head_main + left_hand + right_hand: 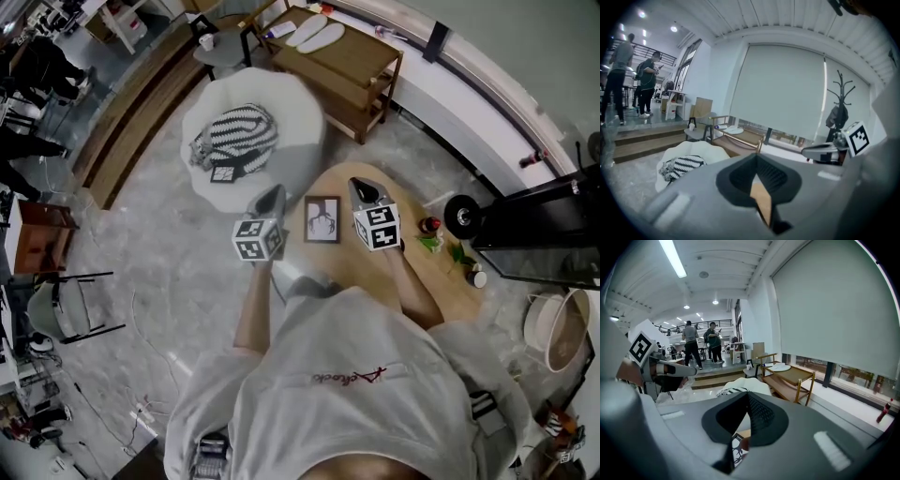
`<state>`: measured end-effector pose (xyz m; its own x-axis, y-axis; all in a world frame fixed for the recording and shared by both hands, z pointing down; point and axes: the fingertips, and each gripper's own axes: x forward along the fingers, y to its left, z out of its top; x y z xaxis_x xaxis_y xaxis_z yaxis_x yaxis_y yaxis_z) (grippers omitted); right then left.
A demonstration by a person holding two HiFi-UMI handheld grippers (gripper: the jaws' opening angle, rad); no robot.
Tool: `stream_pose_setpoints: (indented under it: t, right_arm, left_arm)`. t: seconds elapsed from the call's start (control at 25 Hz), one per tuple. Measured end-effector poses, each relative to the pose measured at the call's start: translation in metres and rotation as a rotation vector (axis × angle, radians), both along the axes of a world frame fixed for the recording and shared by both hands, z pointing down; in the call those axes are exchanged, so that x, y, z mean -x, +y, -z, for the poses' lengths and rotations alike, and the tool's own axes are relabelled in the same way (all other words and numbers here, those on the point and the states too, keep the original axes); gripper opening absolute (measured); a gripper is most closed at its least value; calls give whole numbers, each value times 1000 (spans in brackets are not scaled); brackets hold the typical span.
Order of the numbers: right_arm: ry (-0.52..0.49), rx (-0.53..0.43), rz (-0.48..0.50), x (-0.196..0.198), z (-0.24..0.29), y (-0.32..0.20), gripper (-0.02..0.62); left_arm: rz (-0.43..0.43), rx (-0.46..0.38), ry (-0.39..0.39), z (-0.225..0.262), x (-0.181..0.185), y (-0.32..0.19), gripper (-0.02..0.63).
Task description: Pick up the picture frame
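The picture frame point(322, 219) is dark-edged with a dark figure on white. It lies flat on the round wooden table point(441, 286), between my two grippers. My left gripper point(272, 197) hovers just left of it, jaws shut and empty. To the frame's right, my right gripper point(365, 190) is also shut and holds nothing. In the left gripper view the closed jaws point(757, 161) leave only a sliver of wooden tabletop visible. In the right gripper view a corner of the frame point(736, 452) shows below the closed jaws point(748, 400).
A white armchair point(286, 112) with a striped cushion point(239, 133) stands beyond the table. A wooden trolley point(342, 61) is behind it. Small items sit at the table's right: a red object point(429, 225), green leaves point(458, 254) and a black round thing point(461, 216). People stand far off.
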<state>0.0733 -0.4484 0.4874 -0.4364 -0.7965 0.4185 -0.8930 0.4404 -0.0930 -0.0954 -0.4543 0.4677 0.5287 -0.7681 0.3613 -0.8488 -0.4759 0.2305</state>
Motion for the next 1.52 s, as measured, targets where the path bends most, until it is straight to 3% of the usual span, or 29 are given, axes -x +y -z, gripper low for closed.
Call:
stream_pose_setpoints:
  t: [0.84, 1.52]
  right_arm:
    - [32, 178, -34, 18, -95, -14, 6]
    - [27, 365, -62, 30, -215, 23, 6]
  left_arm:
    - [-54, 185, -28, -108, 23, -6, 0]
    - [-56, 362, -12, -227, 29, 23, 0]
